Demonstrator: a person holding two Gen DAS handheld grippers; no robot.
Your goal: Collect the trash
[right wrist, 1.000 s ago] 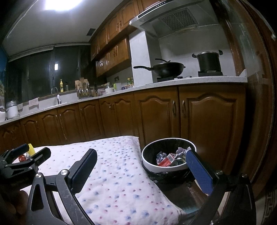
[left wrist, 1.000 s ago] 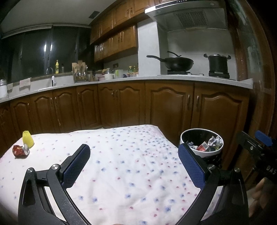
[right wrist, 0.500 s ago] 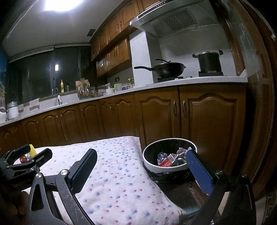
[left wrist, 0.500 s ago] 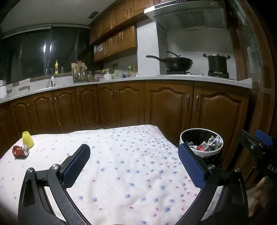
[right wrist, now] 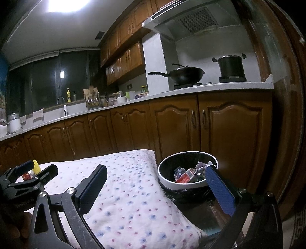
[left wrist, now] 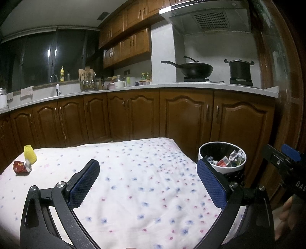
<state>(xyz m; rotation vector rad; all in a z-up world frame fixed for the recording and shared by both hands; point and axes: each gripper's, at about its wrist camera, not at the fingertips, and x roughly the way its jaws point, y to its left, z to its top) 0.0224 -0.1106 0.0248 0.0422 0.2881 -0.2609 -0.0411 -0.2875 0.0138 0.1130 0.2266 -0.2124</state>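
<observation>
Here, nearest the lens in the L wrist view, the left gripper [left wrist: 147, 183] hangs over the floral cloth [left wrist: 137, 172] w/ jaws spread wide, blue pads well apart, nothing between them and nothing touched. In the R wrist view the right gripper [right wrist: 158, 183] is likewise released — one finger over the cloth's near edge, the other over the rim of the trash bin [right wrist: 168, 181]; it grips nothing.

View differences: the L view shows the whole cloth-covered tabletop and both loose items in full; the R view shows them only partly, hidden behind the left gripper's fingers at far left. The R view looks more directly into the bin and also shows the ceiling light [right wrist: 67, 3], which the L view lacks. Each view catches the other tool at its edge.

Task items: a crushed red can [left wrist: 22, 167] w/ silver end lies on its side at the cloth's far-left corner; just behind it, touching or nearly so, stands a yellow pleated paper cup [left wrist: 30, 154], mouth down. Both are well apart from either set of pads. The bin — white rim, black liner — sits just beside the table's right end, below cloth level, holding crumpled paper and a red-and-white carton.

Farther back: brown base cabinets [left wrist: 187, 116], pale counter, a wok [left wrist: 197, 70] and a stockpot [left wrist: 240, 70] on the hob, dark window at far left.
</observation>
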